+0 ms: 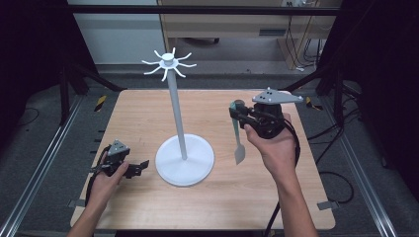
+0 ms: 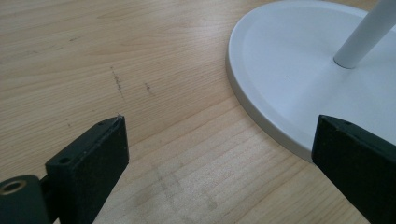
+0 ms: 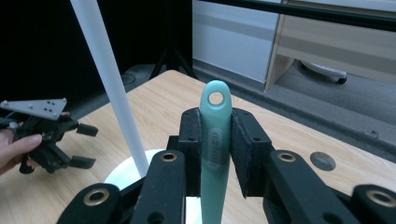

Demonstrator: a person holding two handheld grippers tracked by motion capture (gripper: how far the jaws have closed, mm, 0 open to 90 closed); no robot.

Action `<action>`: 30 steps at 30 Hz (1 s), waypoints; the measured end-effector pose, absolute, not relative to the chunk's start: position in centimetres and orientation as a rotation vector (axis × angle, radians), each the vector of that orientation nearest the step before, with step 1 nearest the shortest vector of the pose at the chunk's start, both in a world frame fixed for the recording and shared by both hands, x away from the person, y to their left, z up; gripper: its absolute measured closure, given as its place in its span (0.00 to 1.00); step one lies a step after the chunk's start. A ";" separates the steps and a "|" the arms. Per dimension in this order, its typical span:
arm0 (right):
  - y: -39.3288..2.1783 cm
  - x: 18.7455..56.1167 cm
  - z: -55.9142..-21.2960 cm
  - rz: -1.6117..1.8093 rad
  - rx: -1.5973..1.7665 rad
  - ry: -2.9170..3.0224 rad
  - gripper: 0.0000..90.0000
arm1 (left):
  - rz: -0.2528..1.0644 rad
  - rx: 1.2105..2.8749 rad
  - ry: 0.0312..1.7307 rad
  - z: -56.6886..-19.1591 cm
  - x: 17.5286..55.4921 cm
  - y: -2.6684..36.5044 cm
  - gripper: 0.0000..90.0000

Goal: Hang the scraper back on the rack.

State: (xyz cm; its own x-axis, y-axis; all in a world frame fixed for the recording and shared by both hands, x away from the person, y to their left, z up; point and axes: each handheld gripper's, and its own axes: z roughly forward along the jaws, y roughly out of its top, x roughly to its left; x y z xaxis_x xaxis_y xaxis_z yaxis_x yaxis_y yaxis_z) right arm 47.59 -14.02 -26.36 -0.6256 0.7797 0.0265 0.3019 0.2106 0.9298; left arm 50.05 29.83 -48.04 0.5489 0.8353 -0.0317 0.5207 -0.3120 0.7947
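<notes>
Clamping a green spatula (image 3: 215, 140), the right tool (image 3: 215, 154) hides its handle; left tool (image 2: 219, 154) gapes empty.

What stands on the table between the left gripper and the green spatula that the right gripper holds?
In the high view, the white stand with its round base and tall pole stands between the left gripper and the green spatula in the right gripper.

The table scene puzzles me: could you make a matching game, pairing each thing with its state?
Things:
1. left gripper
2. right gripper
3. green spatula
4. white stand

States:
A. upright on the table, hooks bare
B. open, holding nothing
C. hanging blade-down above the table
D. shut on a handle

Pairs: 1-B, 2-D, 3-C, 4-A
</notes>
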 end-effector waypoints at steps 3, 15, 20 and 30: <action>-13.8 47.6 -25.9 1.421 1.002 2.024 0.83 | 0.503 1.988 1.094 -48.0 50.0 29.8 0.04; -11.9 47.5 -24.2 1.470 0.951 1.997 0.83 | 0.516 1.973 1.100 -47.9 50.2 29.8 0.04; -11.3 47.3 -23.4 1.502 0.925 1.986 0.83 | 0.521 1.972 1.104 -47.9 50.1 29.9 0.04; -10.4 46.1 -21.8 1.555 0.878 1.948 0.83 | 0.520 1.970 1.102 -47.9 50.1 29.9 0.04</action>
